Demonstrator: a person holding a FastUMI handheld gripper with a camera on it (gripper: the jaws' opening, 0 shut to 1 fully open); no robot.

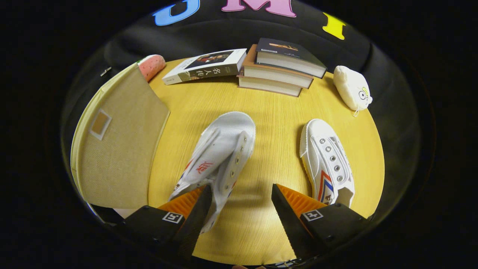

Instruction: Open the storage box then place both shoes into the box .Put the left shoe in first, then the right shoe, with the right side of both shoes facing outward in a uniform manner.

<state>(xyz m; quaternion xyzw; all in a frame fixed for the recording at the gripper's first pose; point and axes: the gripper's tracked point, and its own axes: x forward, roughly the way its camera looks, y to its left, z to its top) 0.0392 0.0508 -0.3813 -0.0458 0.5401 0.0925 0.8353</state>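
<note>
My gripper hovers open above the wooden table, with nothing between its fingers. One white canvas shoe lies tipped on its side just ahead of the left finger, toe pointing away, and that finger overlaps its heel end in the view. A second white shoe with red and blue stripes stands upright ahead of the right finger, toe also pointing away. The beige fabric storage box stands to the left of both shoes, its broad panel with a small label pocket down over it.
Beyond the shoes, a single book and a stack of three books lie at the table's far edge. A pink strawberry-like plush sits behind the box. A white plush pouch rests at the far right.
</note>
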